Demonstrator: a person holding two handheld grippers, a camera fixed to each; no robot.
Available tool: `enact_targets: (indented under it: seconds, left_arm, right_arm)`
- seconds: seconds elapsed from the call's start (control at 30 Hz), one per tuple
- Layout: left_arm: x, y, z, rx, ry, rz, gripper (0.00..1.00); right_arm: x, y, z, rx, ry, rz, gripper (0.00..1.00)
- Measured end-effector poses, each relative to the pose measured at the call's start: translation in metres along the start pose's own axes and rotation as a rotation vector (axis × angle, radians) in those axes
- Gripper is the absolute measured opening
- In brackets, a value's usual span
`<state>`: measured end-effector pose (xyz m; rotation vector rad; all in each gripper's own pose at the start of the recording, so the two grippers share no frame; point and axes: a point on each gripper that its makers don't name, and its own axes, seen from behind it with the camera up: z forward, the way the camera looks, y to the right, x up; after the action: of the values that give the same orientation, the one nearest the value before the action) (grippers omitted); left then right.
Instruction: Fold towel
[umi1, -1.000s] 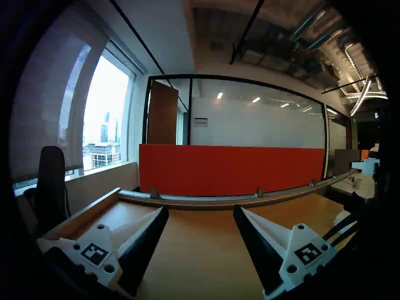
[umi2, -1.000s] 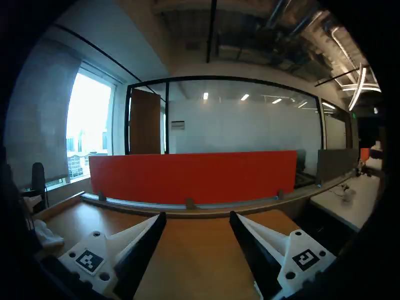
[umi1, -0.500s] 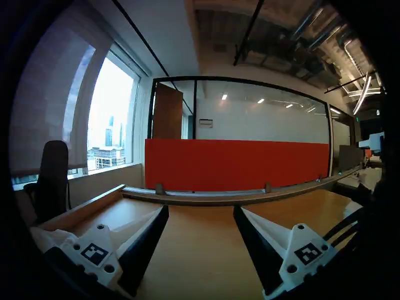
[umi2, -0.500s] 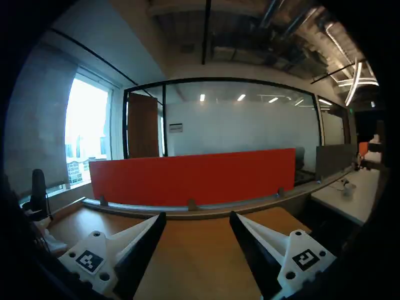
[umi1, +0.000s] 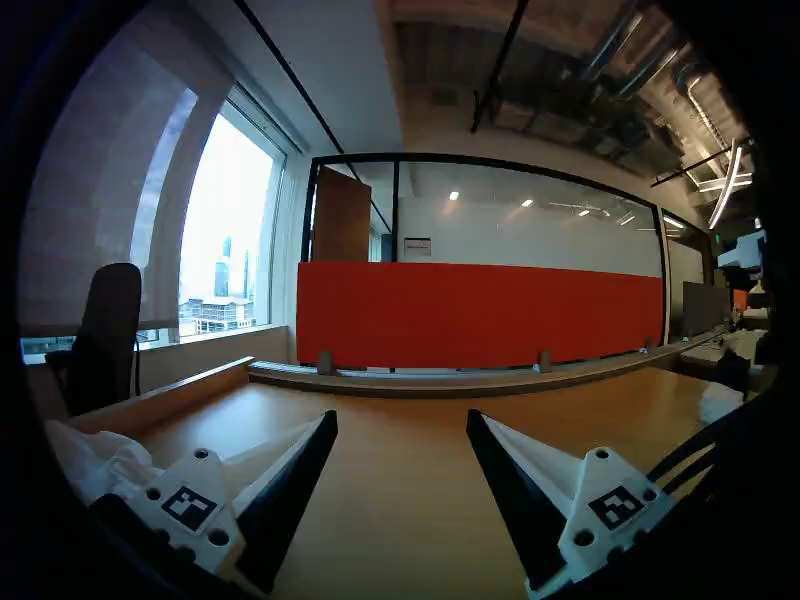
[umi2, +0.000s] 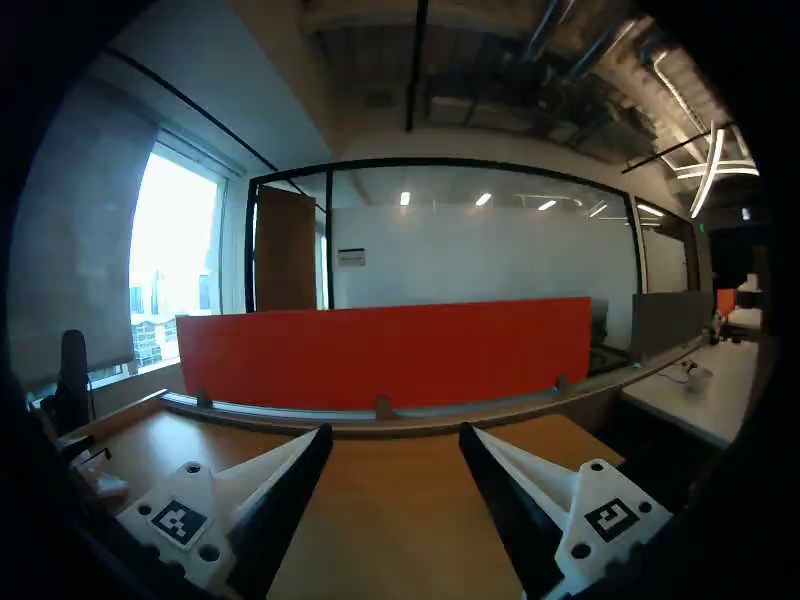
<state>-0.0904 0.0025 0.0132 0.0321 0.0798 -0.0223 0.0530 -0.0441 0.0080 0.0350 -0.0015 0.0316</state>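
The wooden desk (umi1: 400, 480) spreads bare and open ahead of both grippers. Its far edge meets the red divider (umi1: 480, 315), and its left edge runs below the window (umi1: 225, 250). In the right gripper view a white desk (umi2: 700, 400) adjoins it on the right. A black chair (umi1: 105, 340) stands by the window. The towel (umi1: 95, 465) lies crumpled on the desk, just beside the outer finger of the left gripper (umi1: 400, 415). That gripper's jaws stand wide, holding nothing. The right gripper (umi2: 395, 430) is likewise spread wide over bare wood.

Four fingers (umi1: 290, 470), one wooden desk (umi1: 400, 480), one red divider (umi1: 480, 315), one chair (umi1: 100, 340).
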Motion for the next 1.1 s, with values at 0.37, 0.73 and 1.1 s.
enact_targets:
  seconds: [0.37,0.73,1.1]
  left_arm:
    - [-0.031,-0.001,-0.002,-0.004,0.005,0.009,0.96]
    - [-0.046,-0.004,-0.004,-0.001,-0.008,0.023,0.96]
    - [-0.056,-0.005,-0.003,0.004,-0.026,0.027,0.96]
  right_arm:
    - [0.0,-0.005,0.004,-0.003,0.022,-0.026,0.98]
    - [-0.003,0.001,0.003,-0.029,0.031,-0.023,0.98]
    - [0.006,-0.001,0.002,-0.028,0.037,-0.033,0.98]
